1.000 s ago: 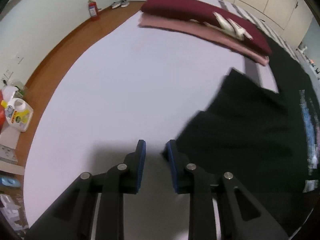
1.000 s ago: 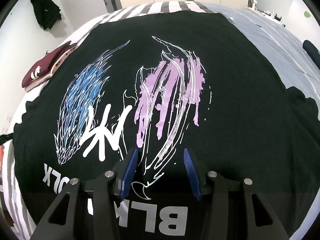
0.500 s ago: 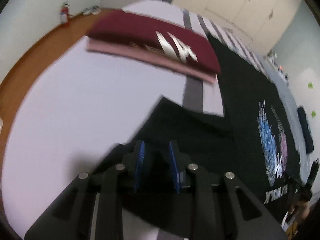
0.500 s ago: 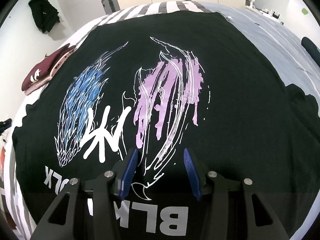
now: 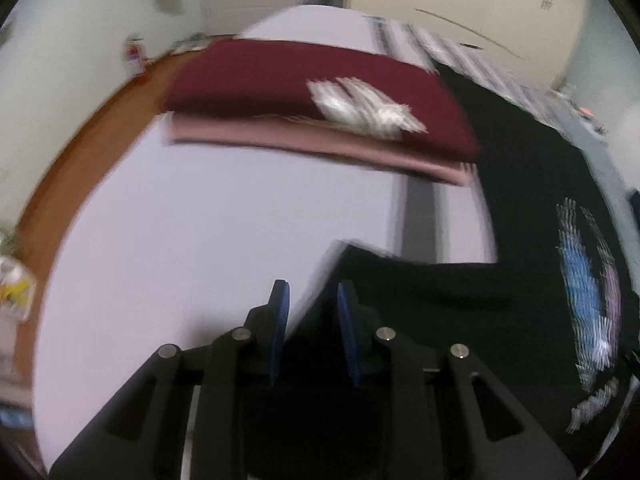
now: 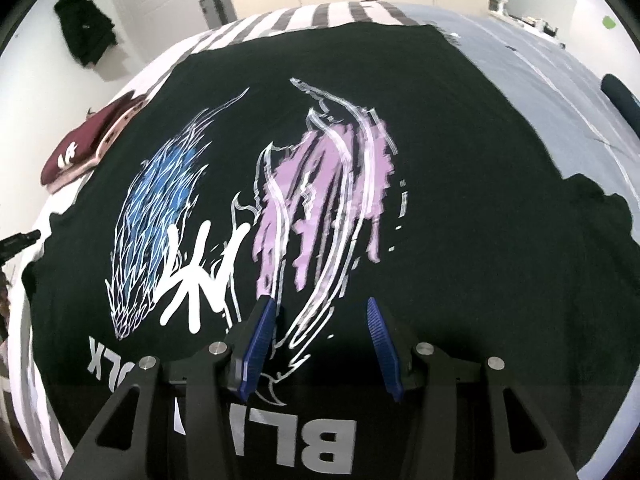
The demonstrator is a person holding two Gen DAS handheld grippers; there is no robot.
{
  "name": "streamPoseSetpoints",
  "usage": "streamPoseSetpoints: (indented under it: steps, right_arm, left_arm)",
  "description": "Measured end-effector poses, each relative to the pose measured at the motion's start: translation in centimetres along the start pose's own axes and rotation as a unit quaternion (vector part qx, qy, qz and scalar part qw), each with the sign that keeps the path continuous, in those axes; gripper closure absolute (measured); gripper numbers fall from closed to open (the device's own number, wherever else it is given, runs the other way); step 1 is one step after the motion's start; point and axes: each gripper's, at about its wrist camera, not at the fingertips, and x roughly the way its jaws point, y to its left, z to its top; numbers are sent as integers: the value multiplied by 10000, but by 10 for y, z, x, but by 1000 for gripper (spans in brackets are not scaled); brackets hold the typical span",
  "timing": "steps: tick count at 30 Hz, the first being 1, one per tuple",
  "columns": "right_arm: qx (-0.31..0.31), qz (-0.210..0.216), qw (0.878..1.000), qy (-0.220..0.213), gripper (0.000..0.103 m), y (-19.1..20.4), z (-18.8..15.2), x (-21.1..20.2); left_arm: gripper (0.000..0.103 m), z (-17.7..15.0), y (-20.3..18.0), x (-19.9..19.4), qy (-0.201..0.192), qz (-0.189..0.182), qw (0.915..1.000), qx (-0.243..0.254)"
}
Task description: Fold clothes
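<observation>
Black printed T-shirt lies spread flat, print side up, over the striped bed sheet, covering most of the bed in the right wrist view. Its left sleeve sticks out onto bare sheet.

Left gripper: jaws narrowly parted, with dark cloth of the sleeve edge running up between the pads. The view is blurred; contact looks likely, but I cannot tell for certain that the pads press the cloth.

Right gripper: jaws about half open, holding nothing, poised just above the shirt near its printed lettering.

Folded maroon garment sits on a folded pink garment at the far left of the bed, touching or just beside the shirt's far edge.

Judgement: the step in hand is folding the left sleeve inward. To do it well, confirm a full pinch on the sleeve hem first, lift only enough to clear the sheet, carry the sleeve straight across onto the body, and lay it flat. The right gripper could press the shirt body to stop it dragging.
</observation>
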Motion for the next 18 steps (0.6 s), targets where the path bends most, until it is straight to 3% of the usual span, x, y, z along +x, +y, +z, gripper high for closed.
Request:
streamPoseSetpoints:
  steps: [2, 4, 8, 11, 13, 18]
  right_arm:
    - [74, -38, 9999, -85, 59, -4, 3, -6]
    - [190, -79, 9996, -183, 59, -11, 4, -12]
    - [386, -183, 9986, -312, 59, -35, 3, -16]
    - [497, -281, 9975, -407, 59, -62, 4, -18]
    - [594, -316, 9967, -449, 59, -82, 5, -24]
    - [781, -588, 9938, -523, 59, -151, 3, -48]
  left_arm:
    - [81, 1, -25, 6, 76, -155, 9995, 260]
    - [81, 0, -37, 15, 148, -69, 9991, 394]
    - [80, 1, -28, 40, 258, 981, 9946, 214]
    - [80, 5, -11, 33, 160, 1303, 9903, -449]
    - [80, 4, -25, 12, -43, 1133, 9921, -544]
    - [76, -18, -105, -29, -59, 649, 9975, -260]
